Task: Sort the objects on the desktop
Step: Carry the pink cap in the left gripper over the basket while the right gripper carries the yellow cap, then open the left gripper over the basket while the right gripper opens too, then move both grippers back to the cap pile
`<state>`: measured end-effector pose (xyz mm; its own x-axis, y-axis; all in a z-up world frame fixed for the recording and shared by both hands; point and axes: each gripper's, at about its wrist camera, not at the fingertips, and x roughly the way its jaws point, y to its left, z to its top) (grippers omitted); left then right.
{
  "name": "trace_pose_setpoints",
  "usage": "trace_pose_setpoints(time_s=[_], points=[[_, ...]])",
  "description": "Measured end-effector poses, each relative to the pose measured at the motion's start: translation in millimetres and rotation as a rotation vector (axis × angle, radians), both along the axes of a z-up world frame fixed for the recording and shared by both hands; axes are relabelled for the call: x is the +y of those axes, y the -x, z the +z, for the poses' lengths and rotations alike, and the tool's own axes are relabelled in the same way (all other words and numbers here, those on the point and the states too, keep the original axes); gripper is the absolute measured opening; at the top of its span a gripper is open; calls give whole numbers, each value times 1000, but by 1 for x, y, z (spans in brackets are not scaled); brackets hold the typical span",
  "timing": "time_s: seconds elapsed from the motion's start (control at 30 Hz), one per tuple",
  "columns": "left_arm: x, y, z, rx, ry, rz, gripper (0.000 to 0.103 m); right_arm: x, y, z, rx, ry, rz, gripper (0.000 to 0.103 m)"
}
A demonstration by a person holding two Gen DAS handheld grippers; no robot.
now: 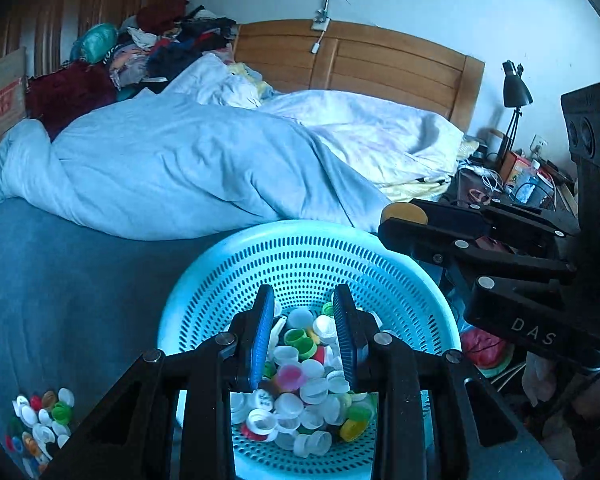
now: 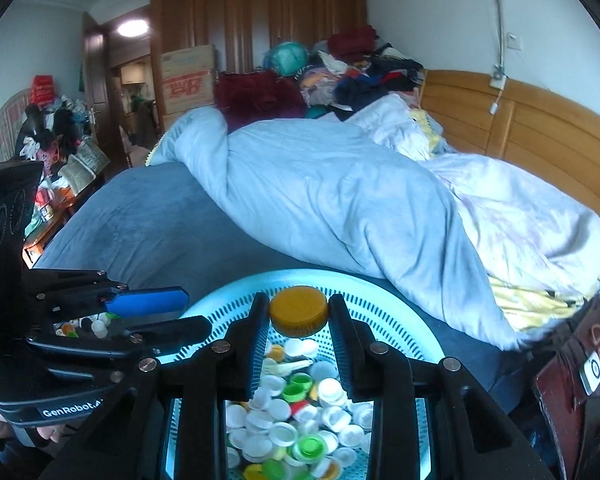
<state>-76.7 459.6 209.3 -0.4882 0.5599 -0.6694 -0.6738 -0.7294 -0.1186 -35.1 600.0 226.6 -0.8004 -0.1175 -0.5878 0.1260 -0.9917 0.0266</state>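
The right gripper (image 2: 299, 312) pinches an orange bottle cap (image 2: 299, 310) above the blue perforated basket (image 2: 396, 316), ready for sorting; the left gripper (image 1: 304, 304) hovers spread, empty.

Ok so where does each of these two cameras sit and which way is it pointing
Left wrist: on the left gripper, looking along its open fingers down into the blue basket of bottle caps; the right gripper crosses at right.
Right wrist: on the right gripper, which pinches an orange cap above the basket; the left gripper shows at left.
Shared: basket, caps, bed.
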Motion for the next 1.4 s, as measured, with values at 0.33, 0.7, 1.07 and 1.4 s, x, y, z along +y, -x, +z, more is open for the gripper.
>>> trace_pose_setpoints(time_s=[0.33, 0.7, 1.07, 1.4], points=[[19, 1, -7, -23, 22, -5, 26, 16, 0, -13, -13, 29, -7, 33], [4, 4, -15, -42, -2, 36, 64, 18, -5, -17, -10, 46, -26, 46], [-131, -8, -48, -26, -33, 207, 68, -34, -28, -44, -22, 97, 113, 63], [-415, -40, -149, -155, -26, 813, 68, -122, -39, -109, -175, 86, 316, 68]])
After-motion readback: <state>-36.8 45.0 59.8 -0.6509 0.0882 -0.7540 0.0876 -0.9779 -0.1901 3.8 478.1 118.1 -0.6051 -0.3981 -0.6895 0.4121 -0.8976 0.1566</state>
